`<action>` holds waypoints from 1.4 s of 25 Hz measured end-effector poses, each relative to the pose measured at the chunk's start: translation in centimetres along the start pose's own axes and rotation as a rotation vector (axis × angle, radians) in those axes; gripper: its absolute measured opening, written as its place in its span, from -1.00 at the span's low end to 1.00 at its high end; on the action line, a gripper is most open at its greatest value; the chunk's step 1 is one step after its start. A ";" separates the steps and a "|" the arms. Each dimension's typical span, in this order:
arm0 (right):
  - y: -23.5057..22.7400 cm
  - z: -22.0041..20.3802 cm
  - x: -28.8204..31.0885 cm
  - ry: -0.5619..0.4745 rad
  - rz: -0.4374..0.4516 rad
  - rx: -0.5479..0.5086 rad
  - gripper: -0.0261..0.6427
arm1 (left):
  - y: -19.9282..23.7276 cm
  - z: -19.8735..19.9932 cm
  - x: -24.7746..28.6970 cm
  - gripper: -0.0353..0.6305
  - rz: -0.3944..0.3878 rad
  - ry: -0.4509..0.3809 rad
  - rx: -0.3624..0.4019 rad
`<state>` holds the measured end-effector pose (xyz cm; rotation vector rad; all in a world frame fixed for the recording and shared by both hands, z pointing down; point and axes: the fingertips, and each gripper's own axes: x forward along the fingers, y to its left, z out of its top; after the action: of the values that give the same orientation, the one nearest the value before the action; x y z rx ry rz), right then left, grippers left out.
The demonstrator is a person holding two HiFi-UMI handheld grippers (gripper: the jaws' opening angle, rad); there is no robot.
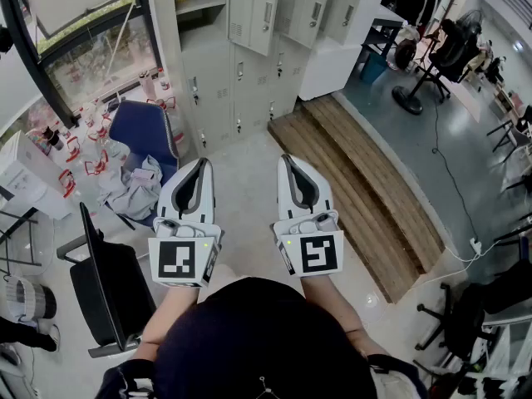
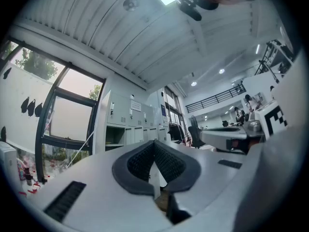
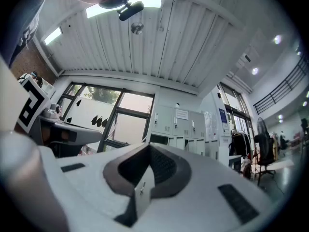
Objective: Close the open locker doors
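A bank of grey lockers (image 1: 249, 56) stands ahead of me, well beyond both grippers. Three upper doors (image 1: 263, 11) hang open, swung outward, and one compartment at the bank's left (image 1: 199, 2) shows a bare shelf. My left gripper (image 1: 202, 166) and right gripper (image 1: 288, 163) are side by side at waist height, pointing at the lockers, both shut and holding nothing. In the left gripper view the lockers (image 2: 130, 124) show above the closed left gripper (image 2: 154, 144). The right gripper view has the lockers (image 3: 178, 127) above the closed right gripper (image 3: 148, 149).
A blue chair piled with clothes (image 1: 137, 135) stands left of the lockers under a large window (image 1: 91, 52). A black chair (image 1: 108, 293) is close on my left. A raised wooden platform (image 1: 362, 181) runs along the right, with a floor fan (image 1: 411, 94) beyond it.
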<state>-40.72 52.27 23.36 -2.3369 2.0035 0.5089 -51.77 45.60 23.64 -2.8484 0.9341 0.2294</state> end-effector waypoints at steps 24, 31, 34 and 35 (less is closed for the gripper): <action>-6.8 -7.1 17.0 -0.027 0.054 0.110 -0.74 | 6.4 -5.5 18.1 -0.88 -0.003 0.011 -0.037; -8.6 -9.6 24.3 -0.021 0.028 0.111 -0.72 | 10.1 -7.8 25.3 -0.88 -0.042 0.024 -0.031; -9.2 -10.6 26.4 -0.019 0.011 0.104 -0.70 | 11.1 -8.8 27.6 -0.88 -0.063 0.019 -0.053; -9.3 -10.9 26.9 -0.017 0.007 0.101 -0.70 | 11.3 -9.0 28.2 -0.88 -0.070 0.016 -0.058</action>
<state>-25.90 25.64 24.97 -2.2598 1.9815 0.4159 -35.12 18.69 26.32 -2.9336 0.8426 0.2296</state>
